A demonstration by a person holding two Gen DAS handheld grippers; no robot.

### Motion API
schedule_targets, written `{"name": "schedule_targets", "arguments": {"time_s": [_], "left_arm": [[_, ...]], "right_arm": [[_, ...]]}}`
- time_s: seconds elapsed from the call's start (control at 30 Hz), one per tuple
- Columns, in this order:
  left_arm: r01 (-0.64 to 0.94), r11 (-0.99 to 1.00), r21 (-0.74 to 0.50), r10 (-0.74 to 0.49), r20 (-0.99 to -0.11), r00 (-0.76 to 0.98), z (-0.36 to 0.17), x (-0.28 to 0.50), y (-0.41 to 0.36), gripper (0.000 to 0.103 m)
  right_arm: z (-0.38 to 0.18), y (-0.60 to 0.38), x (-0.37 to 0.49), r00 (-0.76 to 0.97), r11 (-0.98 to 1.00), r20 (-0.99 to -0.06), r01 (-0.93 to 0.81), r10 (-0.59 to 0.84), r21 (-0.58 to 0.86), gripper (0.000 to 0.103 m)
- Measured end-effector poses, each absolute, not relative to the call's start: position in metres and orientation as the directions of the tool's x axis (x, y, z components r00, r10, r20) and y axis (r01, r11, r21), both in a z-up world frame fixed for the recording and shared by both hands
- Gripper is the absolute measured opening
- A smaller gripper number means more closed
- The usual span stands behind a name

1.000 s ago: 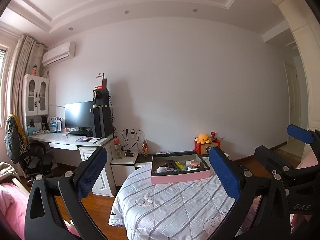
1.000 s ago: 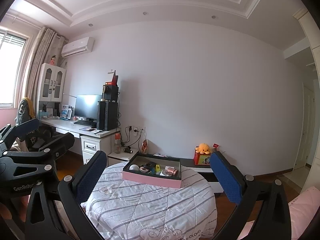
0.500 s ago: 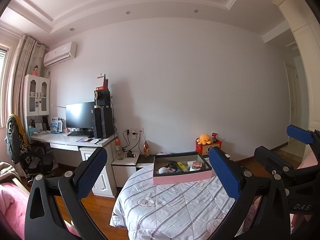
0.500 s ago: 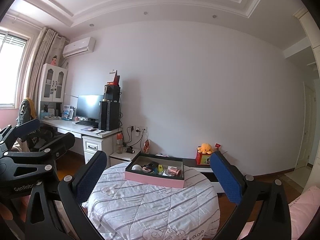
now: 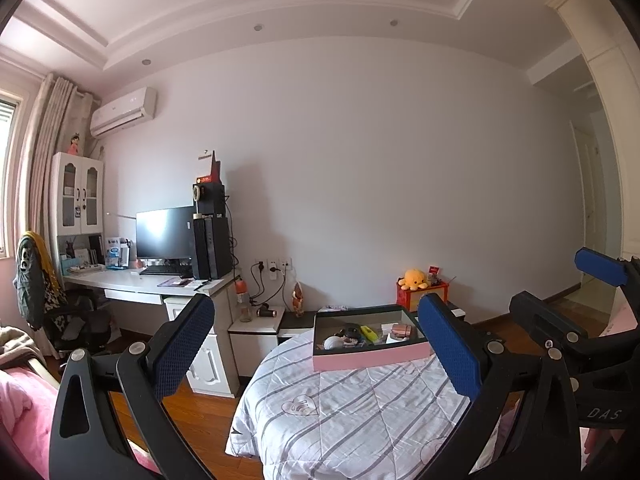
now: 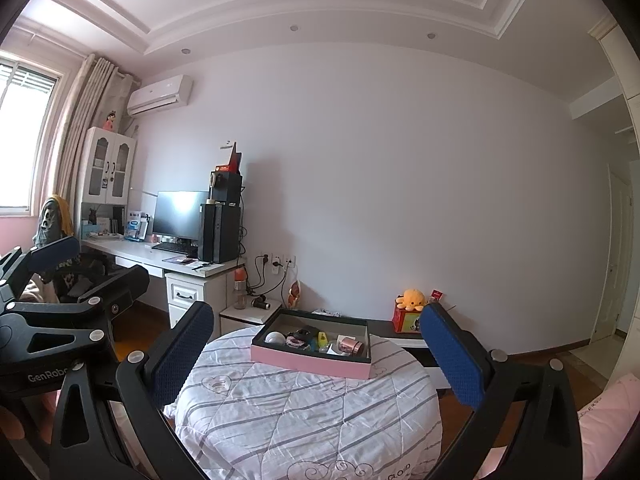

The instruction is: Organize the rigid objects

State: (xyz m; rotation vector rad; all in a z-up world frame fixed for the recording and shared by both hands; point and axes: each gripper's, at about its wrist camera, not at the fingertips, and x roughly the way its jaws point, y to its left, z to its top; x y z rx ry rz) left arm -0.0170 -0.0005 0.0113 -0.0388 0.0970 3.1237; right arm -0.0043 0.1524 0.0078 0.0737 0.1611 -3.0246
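small items in the pink tray (image 6: 308, 362) are hard to identify; it sits well beyond both tongs (image 5: 316, 344) (image 6: 316, 344), spread wide, empty.

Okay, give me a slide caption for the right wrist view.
Open right gripper faces a pink box of small items on a round striped-quilt table.

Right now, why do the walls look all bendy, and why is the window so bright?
Left wrist view: the fisheye lens curves the ceiling lines and darkens the corners; the monitor shows a pale glare. Right wrist view: daylight washes out the window, and the same bending shows. In both, the pink box is small but sharp.
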Motion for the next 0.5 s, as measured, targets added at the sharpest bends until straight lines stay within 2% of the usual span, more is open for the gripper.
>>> {"name": "schedule_targets", "arguments": {"time_s": [0.5], "left_arm": [[-0.010,-0.998,0.063,0.008,-0.031,-0.999,0.0119,-0.0192,-0.0014,0.103]], "right_arm": [[0.0114,0.1511,-0.0027,-0.992,-0.987,-0.053,0.118,-0.112,-0.113,0.103]]}}
